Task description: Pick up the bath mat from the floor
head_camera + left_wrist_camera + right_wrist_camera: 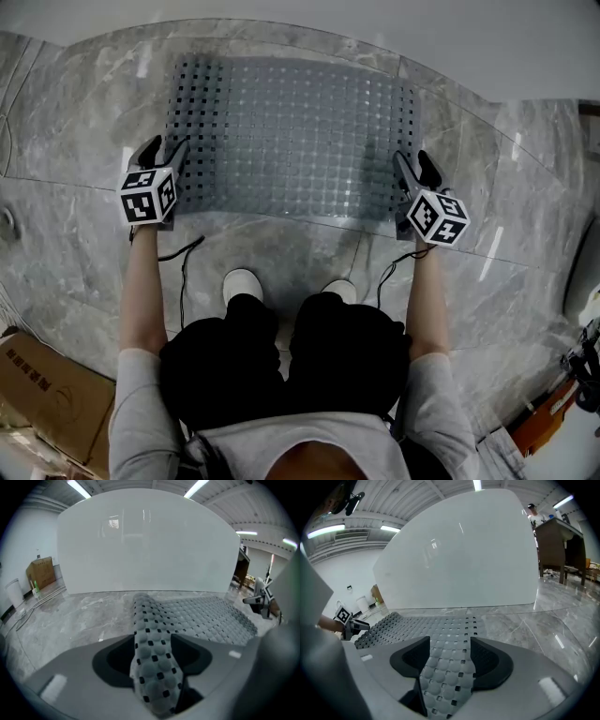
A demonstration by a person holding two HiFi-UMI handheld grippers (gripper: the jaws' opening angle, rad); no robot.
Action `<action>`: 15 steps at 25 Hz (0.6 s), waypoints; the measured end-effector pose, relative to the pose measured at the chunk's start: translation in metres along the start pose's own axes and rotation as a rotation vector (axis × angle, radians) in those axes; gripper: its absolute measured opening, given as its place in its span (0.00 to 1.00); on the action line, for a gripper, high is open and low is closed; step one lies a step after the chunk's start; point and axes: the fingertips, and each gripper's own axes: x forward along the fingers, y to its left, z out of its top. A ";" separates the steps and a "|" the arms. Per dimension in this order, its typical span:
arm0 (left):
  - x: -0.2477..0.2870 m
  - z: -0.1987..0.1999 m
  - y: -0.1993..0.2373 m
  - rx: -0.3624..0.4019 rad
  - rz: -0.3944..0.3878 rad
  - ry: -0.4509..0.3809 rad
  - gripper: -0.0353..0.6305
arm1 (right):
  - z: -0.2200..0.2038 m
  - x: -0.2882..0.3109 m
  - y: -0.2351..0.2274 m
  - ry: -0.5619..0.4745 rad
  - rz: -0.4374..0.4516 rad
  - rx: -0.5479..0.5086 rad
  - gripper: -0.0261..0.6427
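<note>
A grey bath mat with square holes lies spread on the marble floor. My left gripper is at its near left corner and my right gripper at its near right corner. In the left gripper view a humped strip of the mat runs between the jaws of the left gripper, with dark gaps beside it, so the gripper is open. In the right gripper view the mat's edge lies flat between the spread jaws of the right gripper, which is also open.
The person's white shoes stand just behind the mat's near edge. A cardboard box sits at the lower left, orange gear at the lower right. A white panel rises beyond the mat. A desk stands far right.
</note>
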 end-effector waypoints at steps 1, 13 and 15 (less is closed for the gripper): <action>0.001 -0.002 0.001 -0.002 0.001 0.006 0.42 | -0.005 0.002 -0.002 0.014 -0.004 0.007 0.46; 0.015 -0.019 0.005 -0.008 0.003 0.061 0.45 | -0.039 0.023 -0.029 0.115 -0.066 0.047 0.52; 0.017 -0.021 0.007 -0.014 0.008 0.065 0.46 | -0.043 0.026 -0.033 0.131 -0.073 0.041 0.54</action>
